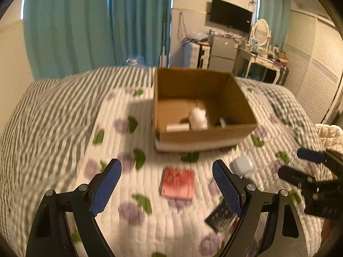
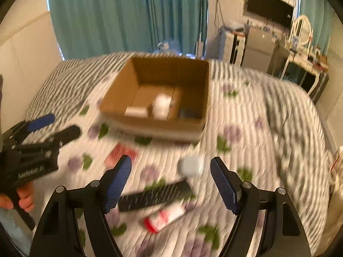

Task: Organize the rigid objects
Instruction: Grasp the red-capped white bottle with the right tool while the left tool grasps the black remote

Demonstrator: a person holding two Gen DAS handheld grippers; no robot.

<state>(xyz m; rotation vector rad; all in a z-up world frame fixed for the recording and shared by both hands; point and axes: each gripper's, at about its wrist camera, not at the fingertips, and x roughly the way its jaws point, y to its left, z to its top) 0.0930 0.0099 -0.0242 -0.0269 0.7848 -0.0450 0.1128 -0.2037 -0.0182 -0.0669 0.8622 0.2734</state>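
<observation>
Pick one loose item per gripper and approach squarely, pads on its long sides. The remote [image 2: 154, 194], white case [image 2: 190, 166], red-capped tube [image 2: 164, 216] and red pad [image 1: 178, 183] lie on the quilt [image 2: 246, 150], near the box [image 2: 154, 98]. Left gripper [image 1: 169, 184] and right gripper [image 2: 171, 184] tilt downward, jaws apart, empty.

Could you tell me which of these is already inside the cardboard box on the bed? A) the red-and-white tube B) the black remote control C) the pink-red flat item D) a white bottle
D: a white bottle lies on the floor of the cardboard box, while the others lie outside on the quilt.
</observation>
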